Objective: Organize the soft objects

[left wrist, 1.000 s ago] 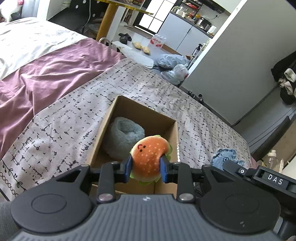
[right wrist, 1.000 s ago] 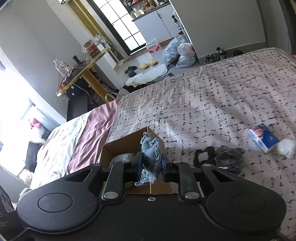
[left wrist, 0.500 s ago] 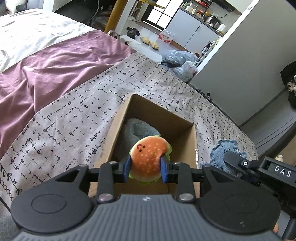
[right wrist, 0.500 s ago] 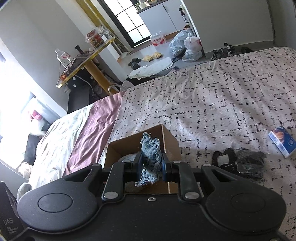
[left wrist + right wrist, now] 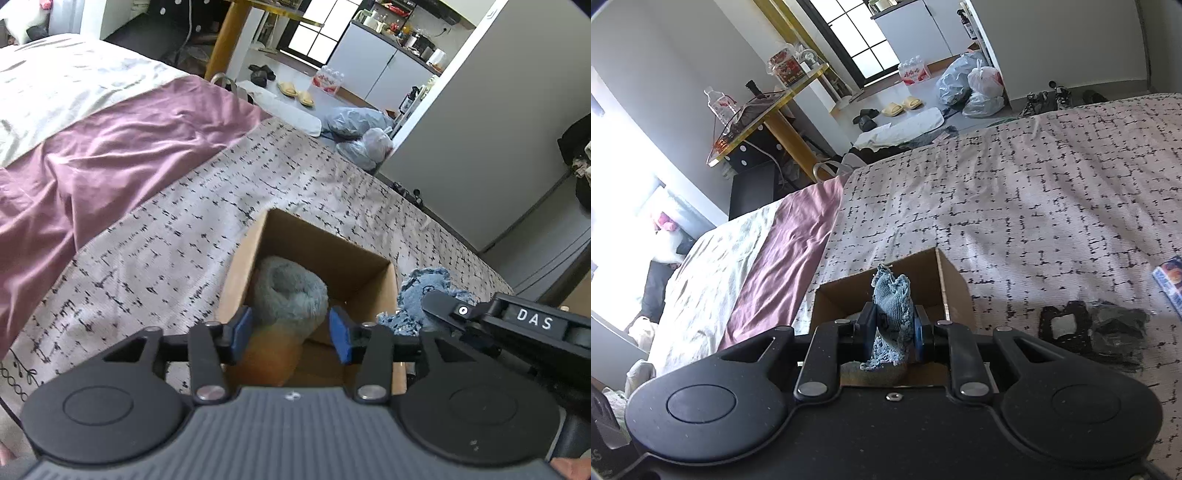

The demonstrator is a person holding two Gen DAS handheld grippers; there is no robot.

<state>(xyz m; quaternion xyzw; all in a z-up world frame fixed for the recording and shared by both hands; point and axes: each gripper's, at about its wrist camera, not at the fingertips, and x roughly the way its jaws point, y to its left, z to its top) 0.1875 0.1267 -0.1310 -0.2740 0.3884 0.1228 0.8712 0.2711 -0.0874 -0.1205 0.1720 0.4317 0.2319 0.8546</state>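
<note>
Left wrist: left gripper (image 5: pixel 291 334) now spread wide, burger plush (image 5: pixel 269 360) dropped as an orange blur into the cardboard box (image 5: pixel 373 291) beside the grey fuzzy roll (image 5: pixel 290 293). Right wrist: right gripper (image 5: pixel 894 328) still clenched on blue knit cloth (image 5: pixel 892 306) over the box; black pouch (image 5: pixel 1093 332) on bed, only visible here.

I see a matt brown cardboard box (image 5: pixel 364 286), a fluffy grey plush cushion (image 5: pixel 290 291) inside it, frayed blue knitted cloth (image 5: pixel 892 314), and a wrinkled, faintly shiny purple sheet (image 5: pixel 110 147).

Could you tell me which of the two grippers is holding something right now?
The right gripper: it pinches the blue knitted cloth, while the left gripper stands open, empty, over the cardboard box.
</note>
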